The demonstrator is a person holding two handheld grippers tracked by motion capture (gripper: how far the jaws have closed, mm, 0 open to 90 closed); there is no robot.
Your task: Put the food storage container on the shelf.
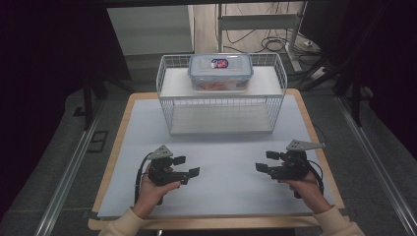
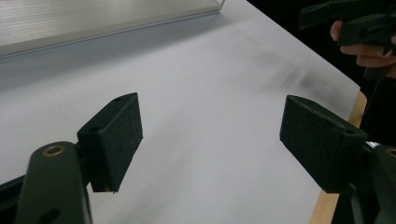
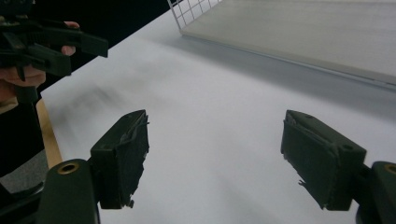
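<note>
A clear plastic box with a blue lid sits on the upper shelf of a white wire rack at the back of the table. My left gripper is held low over the white mat at the front left, open, jaws pointing right, nothing between them. My right gripper is at the front right, open too, jaws pointing left and empty. In the left gripper view my own gripper frames bare mat, with the right gripper far off. In the right gripper view my own gripper frames bare mat, and the left gripper is at top left.
The white mat covers a wooden table. The rack's lower shelf is bare and opens toward me. Cables and a metal frame lie on the floor beyond the table. Dark curtains flank both sides.
</note>
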